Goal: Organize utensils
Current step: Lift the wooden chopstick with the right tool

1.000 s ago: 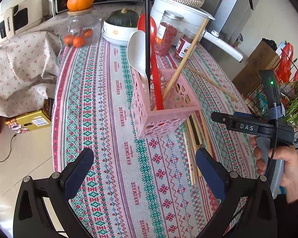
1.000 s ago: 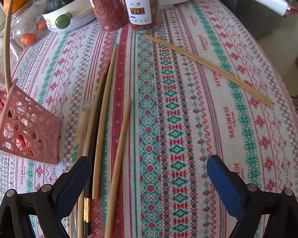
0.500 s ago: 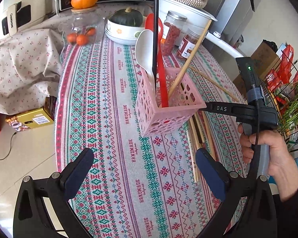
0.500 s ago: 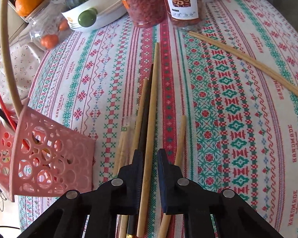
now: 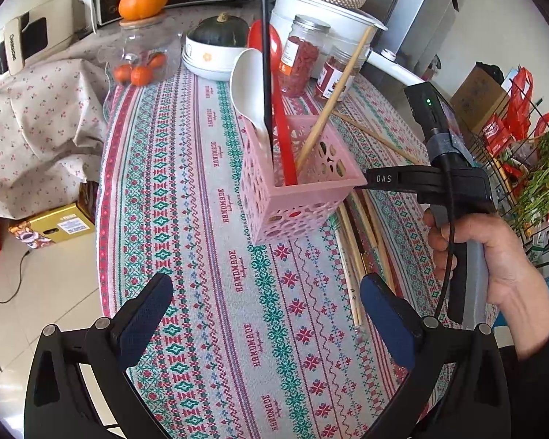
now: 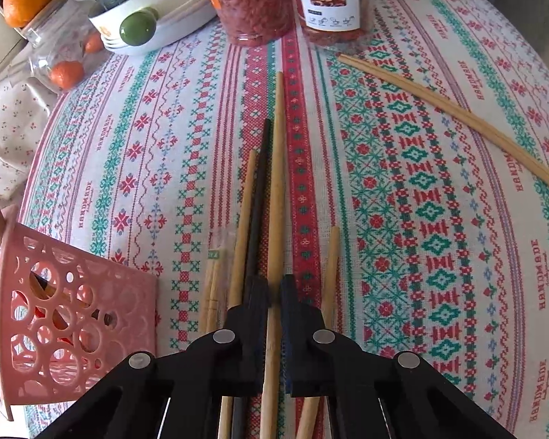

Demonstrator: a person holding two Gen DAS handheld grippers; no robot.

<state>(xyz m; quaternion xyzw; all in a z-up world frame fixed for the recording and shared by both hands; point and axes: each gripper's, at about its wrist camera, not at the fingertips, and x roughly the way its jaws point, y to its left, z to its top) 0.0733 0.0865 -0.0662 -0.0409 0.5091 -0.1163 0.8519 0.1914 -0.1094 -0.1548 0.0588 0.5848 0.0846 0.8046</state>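
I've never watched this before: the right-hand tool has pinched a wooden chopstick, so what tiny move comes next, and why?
Probably lift it. The right gripper is shut on the long light wooden chopstick, which seems to still lie on the patterned tablecloth; the pink perforated plastic basket stands to the left.

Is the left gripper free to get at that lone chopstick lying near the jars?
Probably not directly: the pink basket stands between the open left gripper and the lone chopstick, and the right gripper is in that space too.

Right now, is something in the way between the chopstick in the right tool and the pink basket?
Nothing visible blocks it. The right tool is shut on the wooden chopstick; the pink basket stands close on its left, only bare tablecloth between.
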